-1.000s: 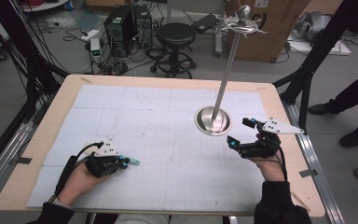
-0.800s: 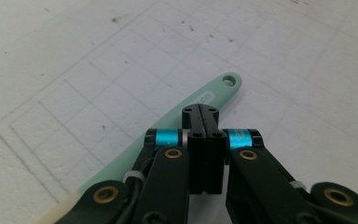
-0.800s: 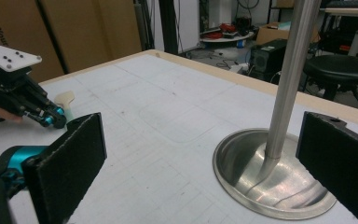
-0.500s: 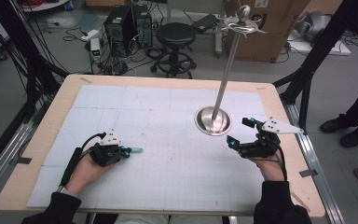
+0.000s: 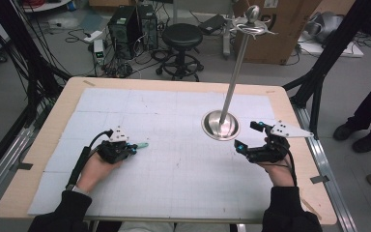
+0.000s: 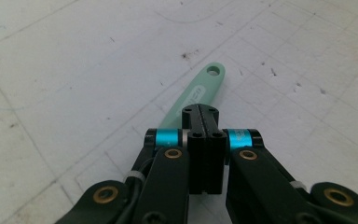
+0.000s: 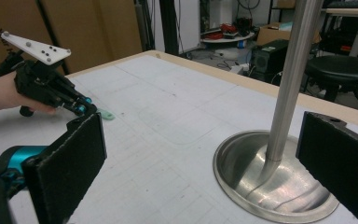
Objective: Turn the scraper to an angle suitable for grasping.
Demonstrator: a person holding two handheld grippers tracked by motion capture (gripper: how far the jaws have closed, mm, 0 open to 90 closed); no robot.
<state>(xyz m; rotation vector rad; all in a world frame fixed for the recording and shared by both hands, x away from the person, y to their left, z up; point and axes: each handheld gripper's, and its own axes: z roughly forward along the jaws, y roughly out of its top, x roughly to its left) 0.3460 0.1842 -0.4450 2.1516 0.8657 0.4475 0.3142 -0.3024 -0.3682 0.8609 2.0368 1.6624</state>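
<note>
Left gripper [image 5: 134, 147] low over worktop [image 5: 38, 193], well to left of metal stand [image 5: 221, 125], pointing toward it. Fingers [image 6: 200, 122] pressed together, pinching one end of a mint-green flat handle [image 6: 196, 91]; free end with round hole pointing away from gripper, toward stand. Handle at shallow angle just above gridded white mat [image 5: 174, 174]; contact with mat cannot be told. In high view, green handle tip [image 5: 143, 145] poking out beyond gripper nose on stand side. Hand [image 5: 94, 169] wrapped round gripper body, dark sleeve at near worktop edge, cable trailing back along wrist.

Right gripper [image 5: 249, 135] just right of stand base, level with it, aimed across worktop past base. Fingers [image 7: 70, 172] spread wide, nothing between them; broad black pads facing each other, stand base and pole [image 7: 289, 79] seen in the gap beyond. Grey three-cornered plate [image 5: 287, 130] on top, pointing away from stand. Right hand [image 5: 280, 166] behind gripper, on near side of stand.

Stand: round shiny dished base on mat, slim pole rising, leaning in high view toward far edge, topped by pronged head with knob [image 5: 252, 21]. Mat marked with faint grid and small dark scuffs.
</note>
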